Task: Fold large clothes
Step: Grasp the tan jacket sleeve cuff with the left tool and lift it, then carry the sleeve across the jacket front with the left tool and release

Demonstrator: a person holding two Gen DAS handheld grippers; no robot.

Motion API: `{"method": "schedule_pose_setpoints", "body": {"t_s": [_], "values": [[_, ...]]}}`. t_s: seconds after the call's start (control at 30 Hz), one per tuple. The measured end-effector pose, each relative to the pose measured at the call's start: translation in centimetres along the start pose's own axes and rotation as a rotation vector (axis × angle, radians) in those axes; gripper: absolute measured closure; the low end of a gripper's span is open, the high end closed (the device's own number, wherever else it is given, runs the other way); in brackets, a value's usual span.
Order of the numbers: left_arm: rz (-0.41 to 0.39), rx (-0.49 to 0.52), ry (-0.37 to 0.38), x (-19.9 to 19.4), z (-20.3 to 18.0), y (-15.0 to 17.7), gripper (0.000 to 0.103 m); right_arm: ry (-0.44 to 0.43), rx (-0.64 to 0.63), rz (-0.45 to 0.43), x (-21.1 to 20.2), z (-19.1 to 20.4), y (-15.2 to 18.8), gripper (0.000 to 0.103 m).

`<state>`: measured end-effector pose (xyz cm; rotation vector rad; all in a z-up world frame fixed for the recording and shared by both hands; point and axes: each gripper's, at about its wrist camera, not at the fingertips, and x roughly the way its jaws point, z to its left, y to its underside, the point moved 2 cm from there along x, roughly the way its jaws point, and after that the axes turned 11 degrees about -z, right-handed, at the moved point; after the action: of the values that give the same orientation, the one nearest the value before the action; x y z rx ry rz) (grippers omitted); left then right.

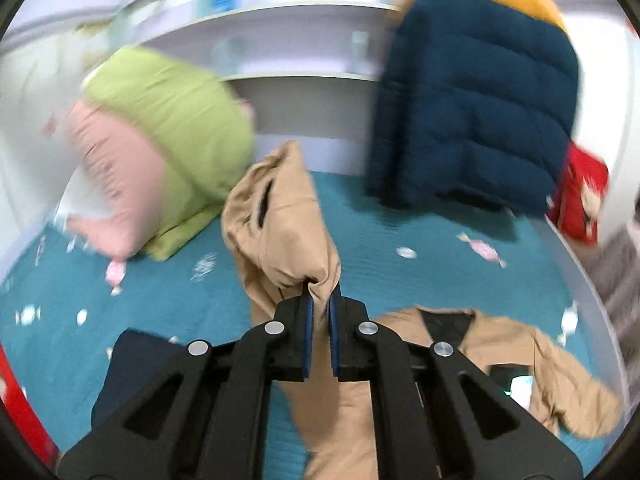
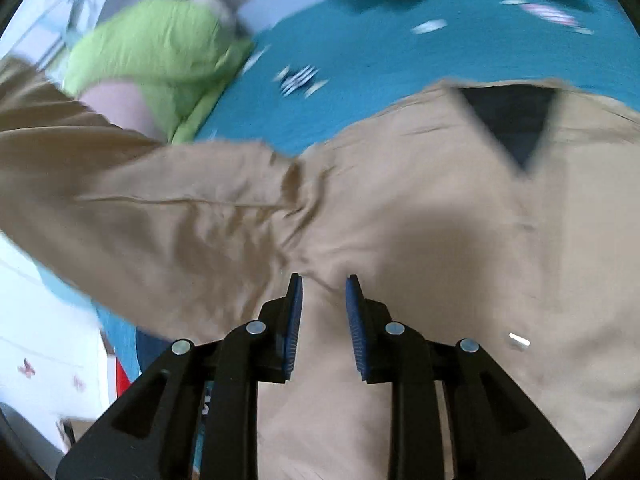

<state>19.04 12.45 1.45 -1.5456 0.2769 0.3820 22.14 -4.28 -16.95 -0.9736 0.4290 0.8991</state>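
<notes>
A tan jacket (image 1: 516,356) with a dark lining at the collar lies on the teal bedspread (image 1: 400,216). My left gripper (image 1: 320,292) is shut on the end of its sleeve (image 1: 280,216) and holds it lifted above the bed. In the right wrist view the jacket (image 2: 400,208) fills most of the frame, with the sleeve (image 2: 120,184) stretching to the left. My right gripper (image 2: 322,280) is open, its blue pads just above the cloth near the shoulder seam, gripping nothing.
A green and pink folded quilt (image 1: 160,136) lies at the back left, also in the right wrist view (image 2: 160,48). A navy and yellow puffer jacket (image 1: 476,112) hangs at the back right, beside a red item (image 1: 580,196). A white headboard shelf (image 1: 288,40) runs behind.
</notes>
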Motion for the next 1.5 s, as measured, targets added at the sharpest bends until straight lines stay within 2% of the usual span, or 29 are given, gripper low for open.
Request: {"method": "schedule_pose_setpoints", "body": {"t_s": [0.13,0.2,0.27,0.37,0.47,0.5,0.53,0.57,0.6,0.63,0.67,0.7,0.77,0.83,0.87,0.9,1.0,1.07,1.13,1.2,1.23,1.27,1.3,1.33,1.37,1.43,1.5], "values": [[0.046,0.136,0.118,2.4,-9.9,3.4,0.096,0.095,0.167,-0.106,-5.7,-6.6,1.2,0.080],[0.104,0.205,0.132,3.9,-14.3,5.9,0.096,0.166,0.215,-0.136,-8.6,-10.2,2.5,0.080],[0.199,0.245,0.184,6.0,-18.8,9.4,0.096,0.246,0.259,-0.179,-11.3,-13.4,3.6,0.080],[0.304,0.312,0.251,8.0,-23.8,14.5,0.096,0.302,0.352,-0.212,-14.1,-17.3,4.8,0.080],[0.426,0.338,0.313,9.6,-27.2,20.0,0.096,0.355,0.398,-0.221,-14.9,-18.9,5.4,0.080],[0.472,0.330,0.356,10.4,-28.0,21.6,0.091,0.369,0.401,-0.226,-15.0,-19.2,5.4,0.080],[0.499,0.336,0.376,10.4,-28.4,23.0,0.086,0.374,0.402,-0.231,-15.0,-19.6,5.7,0.079],[0.537,0.358,0.387,10.5,-28.6,24.2,0.074,0.374,0.408,-0.235,-15.6,-20.0,5.6,0.072],[0.569,0.380,0.393,10.3,-28.6,24.9,0.067,0.379,0.412,-0.235,-16.1,-20.3,5.3,0.063],[0.577,0.377,0.419,9.7,-28.3,24.8,0.065,0.384,0.410,-0.237,-17.0,-20.9,5.3,0.040],[0.553,0.350,0.463,8.7,-27.5,24.0,0.057,0.390,0.399,-0.257,-17.5,-20.9,4.8,0.032],[0.536,0.332,0.487,8.1,-26.9,23.3,0.044,0.394,0.377,-0.276,-17.9,-20.8,4.2,0.032],[0.460,0.251,0.543,6.0,-24.0,20.0,0.032,0.391,0.342,-0.279,-17.3,-20.6,3.1,0.032],[0.401,0.168,0.586,4.8,-20.8,17.3,0.030,0.382,0.296,-0.282,-16.4,-19.4,1.5,0.033],[0.374,0.129,0.582,4.6,-19.0,16.1,0.030,0.374,0.275,-0.282,-16.2,-19.0,1.2,0.033],[0.349,0.100,0.541,4.8,-17.2,15.2,0.030,0.358,0.240,-0.278,-15.3,-18.0,0.4,0.033],[0.329,0.075,0.372,7.6,-12.8,14.7,0.030,0.309,0.154,-0.228,-11.7,-15.5,-1.4,0.033],[0.374,0.058,0.288,9.8,-10.2,15.8,0.031,0.261,0.119,-0.186,-8.8,-14.1,-2.1,0.037],[0.462,0.015,0.237,12.6,-7.9,18.3,0.040,0.205,0.076,-0.128,-5.3,-12.7,-2.5,0.045],[0.565,0.008,0.162,15.0,-6.0,21.5,0.047,0.263,0.071,-0.051,-2.5,-13.0,-2.1,0.051],[0.618,0.015,0.093,16.1,-4.7,23.7,0.048,0.363,0.084,0.025,-0.2,-14.3,-1.4,0.062],[0.643,0.002,0.064,16.5,-3.5,25.3,0.048,0.413,0.108,0.079,0.8,-15.4,-0.4,0.073],[0.625,-0.022,0.075,16.4,-2.8,25.6,0.048,0.403,0.164,0.079,0.9,-16.5,0.5,0.083],[0.586,-0.026,0.088,15.8,-2.4,25.6,0.048,0.377,0.194,0.036,0.1,-16.7,0.7,0.084],[0.582,-0.001,0.077,15.5,-2.3,25.6,0.048,0.384,0.219,0.032,-0.7,-17.1,1.0,0.091],[0.585,0.009,0.071,15.7,-2.3,25.8,0.047,0.378,0.245,0.037,-0.8,-17.7,1.4,0.093],[0.581,-0.016,0.056,16.6,-2.2,26.1,0.042,0.352,0.245,0.025,0.1,-18.5,1.1,0.094]]}}
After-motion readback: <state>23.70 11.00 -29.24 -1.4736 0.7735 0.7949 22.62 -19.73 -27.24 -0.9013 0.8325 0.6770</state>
